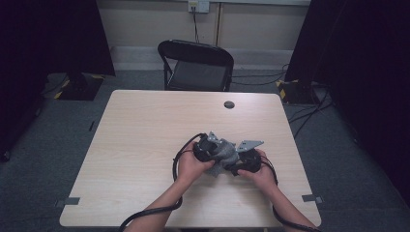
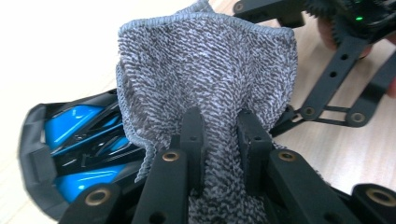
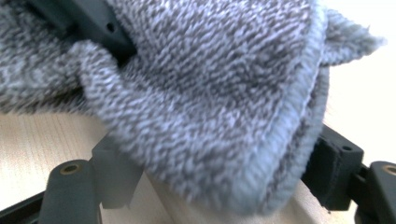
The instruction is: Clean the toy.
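The left claw (image 2: 219, 140) pinches a fold of the grey cloth (image 2: 210, 70), which rises from between its pressed-together jaws and fans out above them. The right claw (image 3: 224, 177) stands spread, a rounded hem of the cloth (image 3: 201, 116) hanging between its jaws without either pad pressing it. Cloth (image 1: 226, 152) and both claws sit above the bench (image 1: 145, 125), right of centre and nearer its near edge
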The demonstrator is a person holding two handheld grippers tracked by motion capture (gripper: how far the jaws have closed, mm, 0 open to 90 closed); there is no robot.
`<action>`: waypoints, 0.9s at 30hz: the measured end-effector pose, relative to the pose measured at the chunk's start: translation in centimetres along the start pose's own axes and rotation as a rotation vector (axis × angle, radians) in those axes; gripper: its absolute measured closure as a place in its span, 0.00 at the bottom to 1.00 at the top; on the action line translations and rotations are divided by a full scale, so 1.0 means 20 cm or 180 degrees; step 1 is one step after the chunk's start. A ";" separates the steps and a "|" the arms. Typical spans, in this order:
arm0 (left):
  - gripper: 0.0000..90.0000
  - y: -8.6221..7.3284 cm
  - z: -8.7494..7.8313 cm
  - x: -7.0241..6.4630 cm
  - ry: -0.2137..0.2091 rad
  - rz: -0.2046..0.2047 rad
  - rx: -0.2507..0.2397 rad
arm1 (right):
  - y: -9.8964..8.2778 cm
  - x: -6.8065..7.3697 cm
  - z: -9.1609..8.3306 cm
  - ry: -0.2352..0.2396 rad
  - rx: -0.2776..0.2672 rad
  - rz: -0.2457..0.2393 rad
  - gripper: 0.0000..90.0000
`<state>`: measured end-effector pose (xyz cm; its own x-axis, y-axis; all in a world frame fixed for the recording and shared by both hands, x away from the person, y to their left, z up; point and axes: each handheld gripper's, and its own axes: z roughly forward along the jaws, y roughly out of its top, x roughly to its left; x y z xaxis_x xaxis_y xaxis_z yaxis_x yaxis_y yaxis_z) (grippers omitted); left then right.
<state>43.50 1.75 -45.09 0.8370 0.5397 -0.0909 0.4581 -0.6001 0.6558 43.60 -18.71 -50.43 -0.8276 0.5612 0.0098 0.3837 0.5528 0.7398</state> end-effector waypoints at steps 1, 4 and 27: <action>0.84 0.00 0.00 0.01 0.0022 -0.0002 0.0001 | 0.00 0.00 0.00 0.0000 0.0000 0.0000 0.27; 0.84 0.01 -0.01 0.03 0.0135 -0.0034 -0.0002 | 0.00 0.00 0.00 0.0000 0.0000 0.0000 0.27; 0.84 0.00 -0.06 0.21 0.0434 -0.0257 0.0052 | 0.00 0.00 0.00 0.0000 0.0001 -0.0001 0.27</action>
<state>46.60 4.64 -44.61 0.7493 0.6610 -0.0394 0.5280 -0.5605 0.6380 43.60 -18.72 -50.43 -0.8277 0.5611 0.0094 0.3834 0.5533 0.7395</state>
